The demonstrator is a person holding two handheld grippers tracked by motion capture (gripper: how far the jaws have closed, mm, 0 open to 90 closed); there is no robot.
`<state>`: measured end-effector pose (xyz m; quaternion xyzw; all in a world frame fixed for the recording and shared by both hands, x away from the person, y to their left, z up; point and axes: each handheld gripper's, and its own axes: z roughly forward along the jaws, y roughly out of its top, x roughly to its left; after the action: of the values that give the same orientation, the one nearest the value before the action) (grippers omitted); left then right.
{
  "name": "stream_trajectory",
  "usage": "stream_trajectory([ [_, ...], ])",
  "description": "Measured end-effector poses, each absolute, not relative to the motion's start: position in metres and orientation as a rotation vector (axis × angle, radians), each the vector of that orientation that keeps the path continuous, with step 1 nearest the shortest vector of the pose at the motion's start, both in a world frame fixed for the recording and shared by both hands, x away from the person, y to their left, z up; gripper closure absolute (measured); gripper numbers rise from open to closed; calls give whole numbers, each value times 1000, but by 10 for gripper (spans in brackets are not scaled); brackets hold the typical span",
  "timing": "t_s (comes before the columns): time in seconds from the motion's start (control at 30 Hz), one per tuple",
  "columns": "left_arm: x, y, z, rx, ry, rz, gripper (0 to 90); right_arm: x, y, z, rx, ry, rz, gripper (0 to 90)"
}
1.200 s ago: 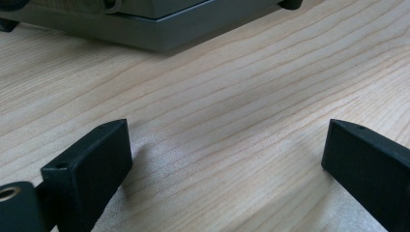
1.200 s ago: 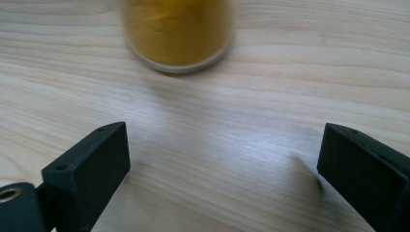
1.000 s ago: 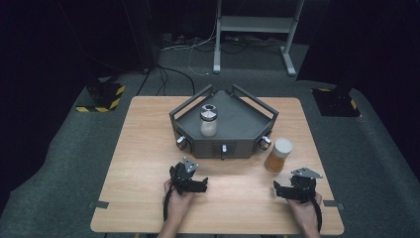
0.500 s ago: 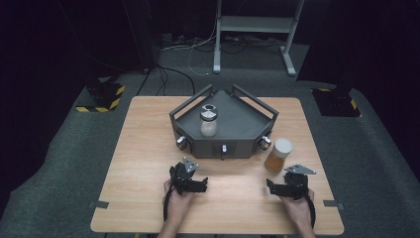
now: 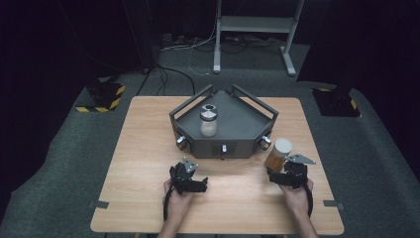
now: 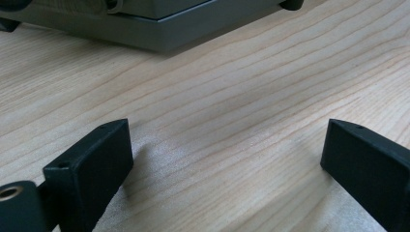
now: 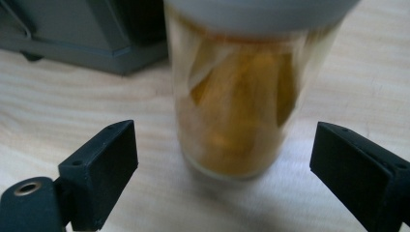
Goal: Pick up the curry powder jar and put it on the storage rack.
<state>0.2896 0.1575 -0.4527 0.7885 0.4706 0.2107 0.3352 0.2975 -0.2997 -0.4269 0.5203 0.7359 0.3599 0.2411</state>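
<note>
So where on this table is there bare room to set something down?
Bare wood runs along the table's left side beside the grey tray, and between the left gripper and right gripper. It is crowded by the orange jar, which stands between the right gripper's open jaws.

Light wood-grain bench (image 5: 148,148). A grey angular tray (image 5: 247,121) stands on it ahead of both tongs. An orange-filled jar with pale lid (image 5: 277,153) stands on the bench surface just ahead of the right tongs (image 5: 280,174), beside the tray's right front corner. Left tongs (image 5: 195,184) rest low over bare wood.
</note>
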Motion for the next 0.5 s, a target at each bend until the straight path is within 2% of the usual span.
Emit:
stream_trajectory([
  [0.5, 290, 157, -453, 2057, 1228, 550, 46, 314, -293, -411, 1384, 1958, 1011, 161],
])
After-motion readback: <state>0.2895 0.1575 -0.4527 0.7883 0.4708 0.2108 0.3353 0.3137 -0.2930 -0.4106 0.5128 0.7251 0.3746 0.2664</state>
